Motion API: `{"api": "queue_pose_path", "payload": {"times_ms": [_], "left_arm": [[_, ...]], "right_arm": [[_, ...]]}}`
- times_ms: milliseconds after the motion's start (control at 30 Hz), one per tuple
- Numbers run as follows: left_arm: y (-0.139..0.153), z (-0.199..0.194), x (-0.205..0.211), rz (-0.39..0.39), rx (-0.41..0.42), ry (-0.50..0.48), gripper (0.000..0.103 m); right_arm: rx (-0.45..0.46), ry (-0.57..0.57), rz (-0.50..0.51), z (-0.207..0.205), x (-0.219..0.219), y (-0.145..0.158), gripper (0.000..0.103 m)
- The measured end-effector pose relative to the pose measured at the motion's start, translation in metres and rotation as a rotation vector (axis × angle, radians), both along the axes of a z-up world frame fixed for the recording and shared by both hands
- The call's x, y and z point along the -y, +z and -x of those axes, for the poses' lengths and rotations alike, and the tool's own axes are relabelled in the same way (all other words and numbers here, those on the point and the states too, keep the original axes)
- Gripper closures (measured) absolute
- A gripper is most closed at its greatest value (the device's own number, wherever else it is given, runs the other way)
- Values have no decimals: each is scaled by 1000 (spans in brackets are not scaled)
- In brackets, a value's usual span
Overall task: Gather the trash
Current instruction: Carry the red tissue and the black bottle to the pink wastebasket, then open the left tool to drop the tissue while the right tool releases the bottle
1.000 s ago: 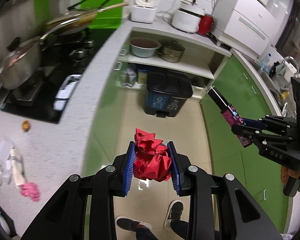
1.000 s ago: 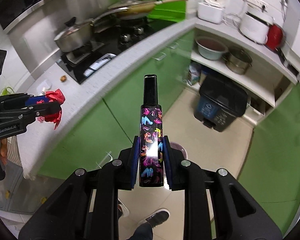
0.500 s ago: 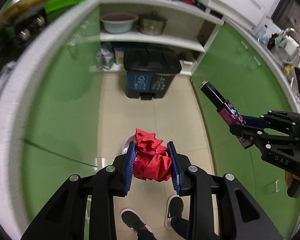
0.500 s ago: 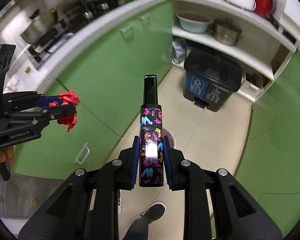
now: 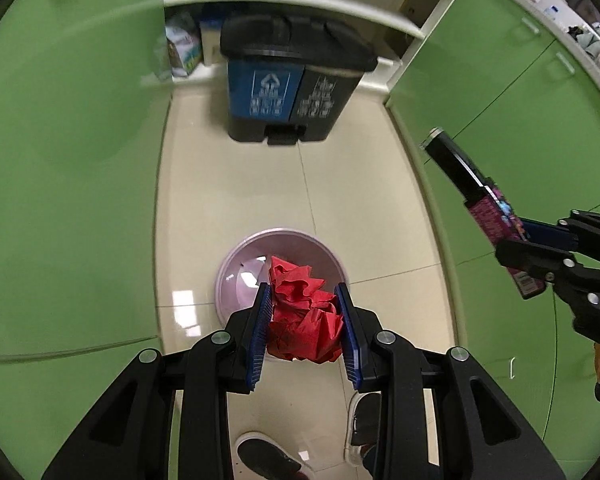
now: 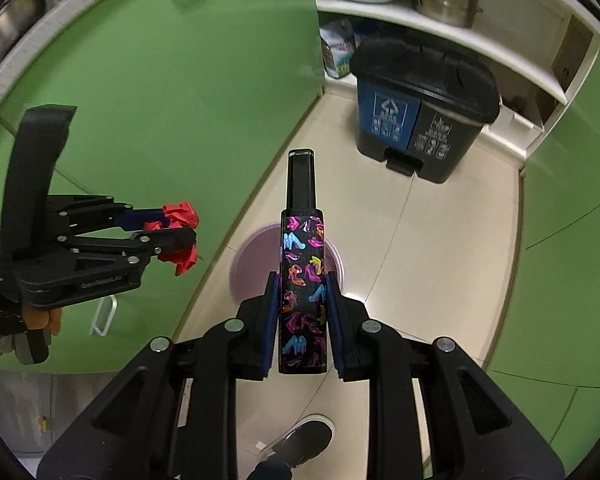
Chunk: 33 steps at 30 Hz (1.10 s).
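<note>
My left gripper [image 5: 303, 322] is shut on a crumpled red paper wad [image 5: 304, 312], held just above a round pale pink bin [image 5: 244, 268] on the floor. My right gripper [image 6: 302, 312] is shut on a slim black bottle [image 6: 303, 280] printed with coloured shoes, its black cap pointing forward over the same pink bin [image 6: 256, 252]. In the left wrist view the right gripper [image 5: 540, 248] and bottle [image 5: 476, 196] hang at the right. Seen from the right wrist, the left gripper [image 6: 180, 238] with the red wad [image 6: 180, 216] hangs at the left.
A black pedal bin [image 5: 292, 80] with blue and dark grey fronts stands at the far end of the cream tile floor, under white shelves [image 6: 440, 32] holding a bowl and a pot. Green cabinet doors [image 5: 68, 160] line both sides. The person's shoes [image 5: 268, 456] are below.
Both grippers have come down from counter height toward the floor, keeping their loads. The stove and counter have left view, and the pink bin now lies close under the grippers.
</note>
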<state>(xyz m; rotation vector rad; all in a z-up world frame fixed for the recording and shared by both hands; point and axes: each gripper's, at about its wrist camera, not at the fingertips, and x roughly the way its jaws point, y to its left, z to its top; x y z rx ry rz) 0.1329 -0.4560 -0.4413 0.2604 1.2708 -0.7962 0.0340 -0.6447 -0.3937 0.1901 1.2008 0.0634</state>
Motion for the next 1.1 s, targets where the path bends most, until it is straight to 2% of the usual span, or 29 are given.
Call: {"api": "queue_pose_path", "payload": {"times_ms": [100, 133, 200, 233, 267, 667, 1100], "left_arm": [[-23, -5, 2, 0, -19, -3, 71], [-29, -6, 3, 1, -23, -5, 69], [-36, -9, 5, 2, -22, -4, 58], [-38, -10, 5, 4, -22, 0, 34], [-39, -11, 4, 2, -14, 6, 5], [-42, -20, -5, -17, 2, 42, 5], [-36, -28, -39, 1, 6, 110, 5]], "right_arm": [[-14, -10, -8, -4, 4, -22, 81], [-17, -11, -11, -4, 4, -26, 81], [-25, -14, -15, -5, 4, -35, 81], [-29, -15, -17, -5, 4, -39, 81], [-30, -14, -18, -5, 5, -40, 81], [-36, 0, -26, -11, -1, -47, 81], [-37, 74, -76, -31, -28, -62, 81]]}}
